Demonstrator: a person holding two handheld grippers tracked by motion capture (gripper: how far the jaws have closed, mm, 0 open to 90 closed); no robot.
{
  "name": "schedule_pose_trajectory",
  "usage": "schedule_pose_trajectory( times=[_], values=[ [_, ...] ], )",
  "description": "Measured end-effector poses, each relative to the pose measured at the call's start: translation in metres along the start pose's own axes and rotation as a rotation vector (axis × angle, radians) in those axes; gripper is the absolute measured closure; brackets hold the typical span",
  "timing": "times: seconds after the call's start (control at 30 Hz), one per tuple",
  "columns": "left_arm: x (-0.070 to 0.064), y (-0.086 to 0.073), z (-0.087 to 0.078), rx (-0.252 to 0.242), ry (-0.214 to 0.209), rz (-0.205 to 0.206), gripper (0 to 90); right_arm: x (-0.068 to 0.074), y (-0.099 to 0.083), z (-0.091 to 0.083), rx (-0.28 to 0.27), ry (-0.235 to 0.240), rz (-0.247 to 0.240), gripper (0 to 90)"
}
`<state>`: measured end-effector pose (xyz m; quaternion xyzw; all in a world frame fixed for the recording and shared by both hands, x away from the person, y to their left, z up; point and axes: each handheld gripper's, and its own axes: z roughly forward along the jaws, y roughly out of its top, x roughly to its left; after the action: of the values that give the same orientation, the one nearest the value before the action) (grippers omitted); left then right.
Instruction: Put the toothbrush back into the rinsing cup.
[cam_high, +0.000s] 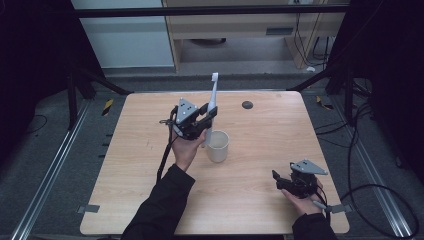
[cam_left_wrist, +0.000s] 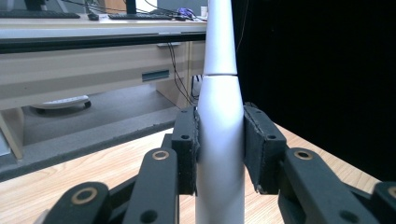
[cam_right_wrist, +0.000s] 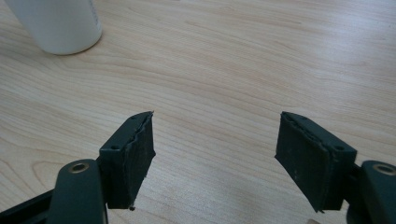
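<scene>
Above the table (cam_high: 260, 130), left hand-held gripper (cam_left_wrist: 219, 144) clamps an upright toothbrush (cam_left_wrist: 219, 116); right hand-held gripper (cam_right_wrist: 215, 154) rests agape.

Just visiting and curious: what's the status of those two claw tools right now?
Left gripper shut on toothbrush, upright beside cup. Right gripper open, empty, low over table. Nothing in the way.

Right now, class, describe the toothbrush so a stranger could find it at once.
Start at the wooden table and find the white cup near its middle. Just left of the cup, the left gripper holds the toothbrush upright: the one tall, slim white thing, bristles on top.
</scene>
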<state>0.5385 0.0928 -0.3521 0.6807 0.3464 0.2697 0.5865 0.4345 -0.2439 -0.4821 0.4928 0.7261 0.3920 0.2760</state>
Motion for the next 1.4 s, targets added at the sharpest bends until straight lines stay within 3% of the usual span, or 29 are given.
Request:
schedule_pose_trajectory(
  times=[0.37, 0.63, 1.4],
  values=[
    [-0.007, -0.004, 0.020, 0.018, -0.015, 0.014, 66.7, 0.000, 0.000, 0.000, -0.002, 0.003, 0.002, 27.8],
    [-0.004, -0.014, 0.034, 0.047, -0.028, 0.005, 66.7, 0.000, 0.000, 0.000, -0.001, 0.003, 0.002, 27.9],
    [-0.001, -0.055, 0.042, 0.132, -0.038, 0.004, 66.6, 0.001, -0.001, 0.002, 0.008, 0.000, -0.003, 28.0]
  ],
)
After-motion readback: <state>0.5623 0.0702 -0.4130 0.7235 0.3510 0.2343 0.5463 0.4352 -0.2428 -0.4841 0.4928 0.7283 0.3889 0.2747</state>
